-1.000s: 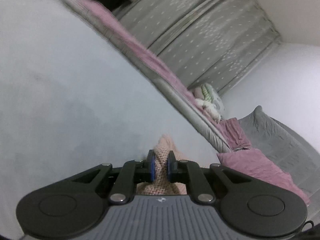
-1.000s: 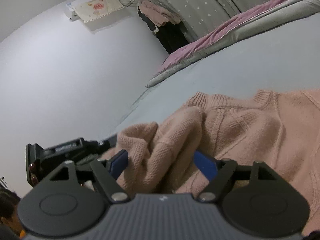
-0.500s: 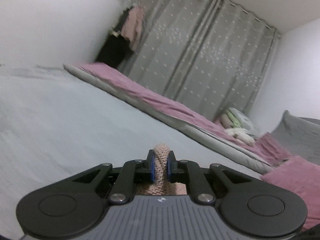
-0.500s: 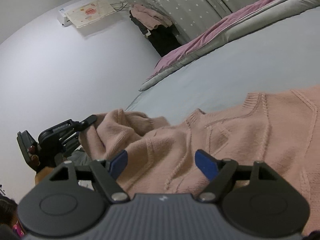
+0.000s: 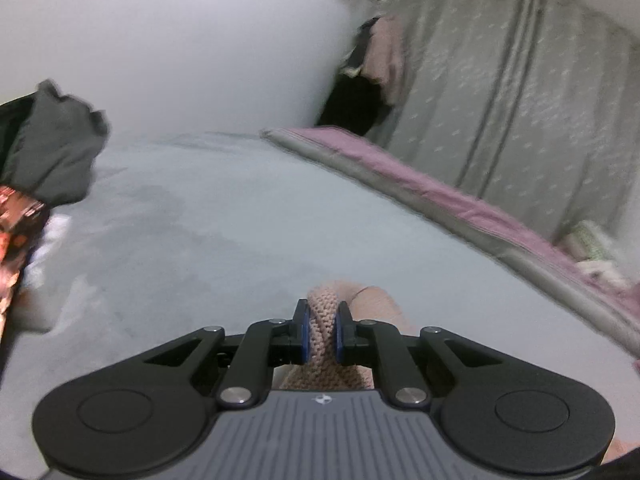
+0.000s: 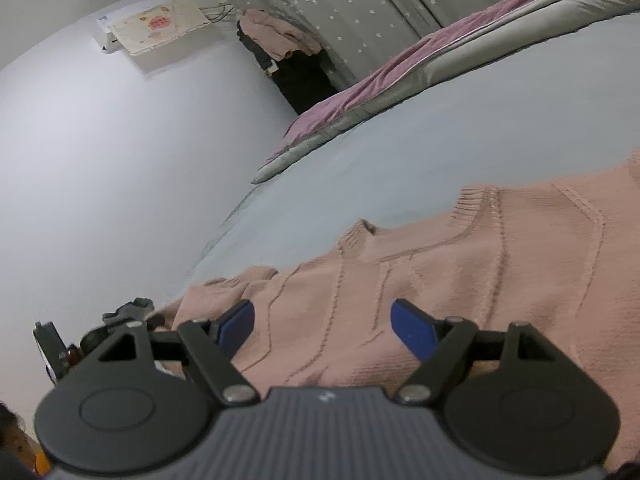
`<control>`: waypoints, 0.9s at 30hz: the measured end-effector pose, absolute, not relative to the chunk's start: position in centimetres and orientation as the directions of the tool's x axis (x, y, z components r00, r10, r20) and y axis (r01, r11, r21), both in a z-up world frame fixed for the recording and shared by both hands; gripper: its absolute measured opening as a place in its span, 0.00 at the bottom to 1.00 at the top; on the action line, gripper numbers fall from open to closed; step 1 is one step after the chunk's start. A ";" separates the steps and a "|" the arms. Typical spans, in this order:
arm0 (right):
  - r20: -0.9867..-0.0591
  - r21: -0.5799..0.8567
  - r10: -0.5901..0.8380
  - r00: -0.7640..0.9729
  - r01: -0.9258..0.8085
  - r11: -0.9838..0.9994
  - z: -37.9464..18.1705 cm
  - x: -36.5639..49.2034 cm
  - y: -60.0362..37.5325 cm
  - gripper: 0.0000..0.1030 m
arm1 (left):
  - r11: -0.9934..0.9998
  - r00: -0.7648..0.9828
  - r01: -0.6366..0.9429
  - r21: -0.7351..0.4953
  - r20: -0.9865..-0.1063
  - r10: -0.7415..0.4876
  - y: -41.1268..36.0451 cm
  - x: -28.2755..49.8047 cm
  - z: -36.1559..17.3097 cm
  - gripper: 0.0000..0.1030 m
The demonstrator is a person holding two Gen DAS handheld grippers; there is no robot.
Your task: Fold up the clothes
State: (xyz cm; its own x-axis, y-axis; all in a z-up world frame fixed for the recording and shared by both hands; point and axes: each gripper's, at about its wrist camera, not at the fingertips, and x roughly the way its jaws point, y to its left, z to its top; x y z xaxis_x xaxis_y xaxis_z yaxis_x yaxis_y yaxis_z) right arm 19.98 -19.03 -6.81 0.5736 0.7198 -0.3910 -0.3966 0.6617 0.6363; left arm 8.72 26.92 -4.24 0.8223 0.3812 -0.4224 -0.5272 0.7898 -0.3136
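A pink knitted sweater (image 6: 460,264) lies spread on the pale grey bed sheet (image 6: 460,128), its ribbed collar toward the far side. My right gripper (image 6: 322,324) hovers open just above the sweater's near part, blue pads wide apart, nothing between them. In the left wrist view my left gripper (image 5: 322,332) is shut on a bunched fold of the same sweater (image 5: 322,312), which pokes up between the blue pads. The other gripper's black body (image 6: 88,344) shows at the sweater's left end in the right wrist view.
A pink and grey quilt (image 5: 440,196) runs along the bed's far side before star-patterned grey curtains (image 6: 360,4). Dark and patterned clothes (image 5: 44,160) lie at the left. Garments hang in the corner (image 6: 280,40). An air conditioner (image 6: 152,24) sits on the wall.
The left gripper has swung leftward, still holding the sweater fold, pulling the left end out so the sweater now lies flatter. The right gripper stayed open above the fabric.
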 end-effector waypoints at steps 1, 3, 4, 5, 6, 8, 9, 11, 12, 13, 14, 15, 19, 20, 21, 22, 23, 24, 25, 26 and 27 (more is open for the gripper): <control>-0.395 0.635 0.716 0.576 -0.392 0.666 -6.9 20.0 -19.1 0.77 | 0.782 0.801 -0.550 -0.291 -0.448 0.397 26.8 8.8 -4.5 0.10; -0.404 0.631 0.709 0.578 -0.385 0.674 -7.1 20.2 -19.1 0.77 | 0.766 0.744 -0.601 -0.229 -0.511 0.431 26.4 9.5 -5.0 0.11; -0.408 0.629 0.706 0.579 -0.382 0.677 -7.2 20.2 -19.1 0.77 | 0.755 0.717 -0.622 -0.207 -0.539 0.443 26.4 9.6 -5.3 0.11; -0.412 0.627 0.703 0.580 -0.379 0.681 -7.3 20.3 -19.1 0.77 | 0.748 0.700 -0.634 -0.198 -0.557 0.446 26.5 9.5 -5.5 0.11; -0.416 0.625 0.700 0.581 -0.376 0.684 -7.4 20.4 -19.1 0.78 | 0.741 0.684 -0.645 -0.188 -0.575 0.449 26.6 9.4 -5.8 0.12; -0.424 0.620 0.693 0.583 -0.371 0.692 -7.5 20.5 -19.2 0.78 | 0.728 0.656 -0.664 -0.170 -0.601 0.457 26.6 9.2 -6.1 0.13; -0.427 0.618 0.690 0.585 -0.368 0.695 -7.6 20.5 -19.2 0.79 | 0.727 0.655 -0.667 -0.166 -0.596 0.465 26.4 9.1 -5.9 0.14; -0.429 0.612 0.680 0.595 -0.362 0.703 -7.6 20.5 -19.4 0.79 | 0.724 0.653 -0.672 -0.157 -0.586 0.480 26.1 8.9 -5.4 0.18; -0.430 0.609 0.674 0.600 -0.358 0.707 -7.6 20.5 -19.5 0.80 | 0.728 0.657 -0.669 -0.150 -0.576 0.486 25.7 8.9 -5.0 0.18; -0.431 0.607 0.669 0.605 -0.354 0.712 -7.6 20.6 -19.7 0.80 | 0.740 0.669 -0.658 -0.139 -0.559 0.490 25.1 9.0 -4.5 0.20; -0.432 0.602 0.662 0.613 -0.351 0.717 -7.5 20.5 -19.8 0.80 | 0.752 0.680 -0.647 -0.127 -0.542 0.494 24.5 9.1 -4.1 0.23; -0.432 0.595 0.651 0.624 -0.345 0.726 -7.5 20.5 -20.0 0.80 | 0.764 0.692 -0.635 -0.115 -0.524 0.496 23.9 9.2 -3.6 0.25; -0.434 0.593 0.622 0.651 -0.313 0.742 -7.6 20.9 -21.1 0.80 | 0.810 0.737 -0.583 -0.067 -0.463 0.493 21.5 9.9 -1.9 0.47; -0.434 0.592 0.617 0.657 -0.309 0.745 -7.6 21.0 -21.3 0.80 | 0.829 0.750 -0.555 -0.061 -0.467 0.468 21.2 10.5 -2.0 0.49; -0.438 0.578 0.603 0.666 -0.305 0.757 -7.6 21.2 -21.5 0.80 | 0.848 0.763 -0.527 -0.055 -0.471 0.443 20.8 11.0 -2.2 0.49; -0.444 0.561 0.586 0.678 -0.300 0.771 -7.7 21.4 -21.6 0.80 | 0.866 0.774 -0.498 -0.049 -0.475 0.418 20.5 11.6 -2.3 0.50; -0.452 0.547 0.573 0.684 -0.295 0.783 -7.7 21.8 -21.8 0.80 | 0.882 0.785 -0.468 -0.044 -0.480 0.393 20.1 12.1 -2.5 0.50; -0.465 0.529 0.556 0.688 -0.287 0.798 -7.8 22.2 -21.9 0.79 | 0.898 0.794 -0.438 -0.039 -0.485 0.367 19.8 12.7 -2.6 0.50; -0.477 0.515 0.543 0.691 -0.281 0.810 -7.8 22.5 -22.0 0.78 | 0.913 0.803 -0.407 -0.033 -0.489 0.340 19.4 13.3 -2.7 0.50; -0.487 0.503 0.531 0.693 -0.274 0.820 -7.9 22.9 -22.1 0.78 | 0.925 0.810 -0.378 -0.032 -0.495 0.314 19.2 13.8 -2.9 0.50; -0.497 0.493 0.521 0.694 -0.269 0.828 -8.0 23.3 -22.2 0.78 | 0.935 0.816 -0.352 -0.036 -0.501 0.288 19.1 14.3 -3.0 0.50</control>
